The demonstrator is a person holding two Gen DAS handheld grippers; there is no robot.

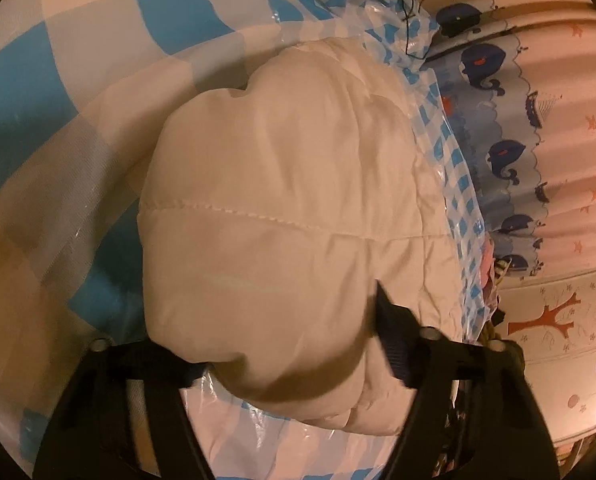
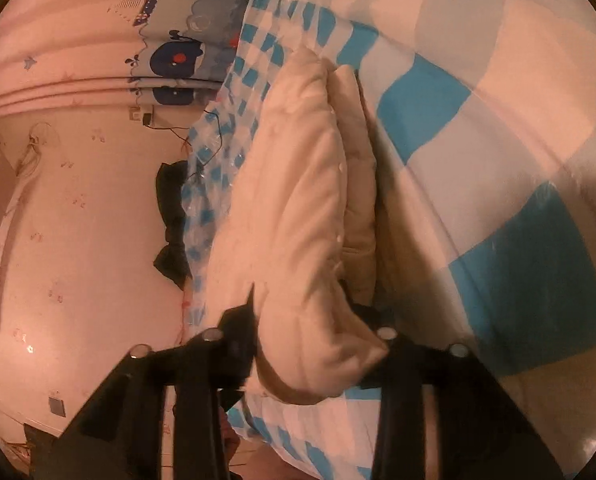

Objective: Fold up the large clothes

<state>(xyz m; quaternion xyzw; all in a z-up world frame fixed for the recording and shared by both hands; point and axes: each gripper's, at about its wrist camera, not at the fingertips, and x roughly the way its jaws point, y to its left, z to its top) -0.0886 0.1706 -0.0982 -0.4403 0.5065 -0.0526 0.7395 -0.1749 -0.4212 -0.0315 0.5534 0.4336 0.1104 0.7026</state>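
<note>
Left wrist view: a puffy cream quilted jacket (image 1: 282,208) lies bundled on a bed covered by a blue-and-white checked cover (image 1: 58,92) under clear, shiny plastic. A stitched seam runs across the middle of the bundle. The left tongs (image 1: 286,354) straddle the near rounded end of the jacket; the right-hand finger (image 1: 389,336) presses against the fabric's edge, while the other finger is mostly hidden beneath the padded bulge. The jaws stand apart around a thick fold, and the fabric fills the gap between them, so the tongs appear closed onto the jacket. Beyond the bed's edge hangs a curtain (image 1: 497,152) with dark blue whales and a scalloped border, and a pinkish wall with a red tree decal (image 1: 553,316).

Right wrist view: the same jacket (image 2: 294,208) shows edge-on, folded into stacked padded layers lying along the bed's side, a darker beige layer (image 2: 357,184) tucked against the checked cover (image 2: 477,120). The right tongs (image 2: 317,328) grip the near end of the fold: one finger (image 2: 246,312) sits on the left of the fabric, the other on the right, with the thick padded roll squeezed between them. To the left are the whale curtain (image 2: 174,52), a pale wall, a thin black cable (image 2: 202,132) and a dark cloth object (image 2: 174,220) beside the bed.
</note>
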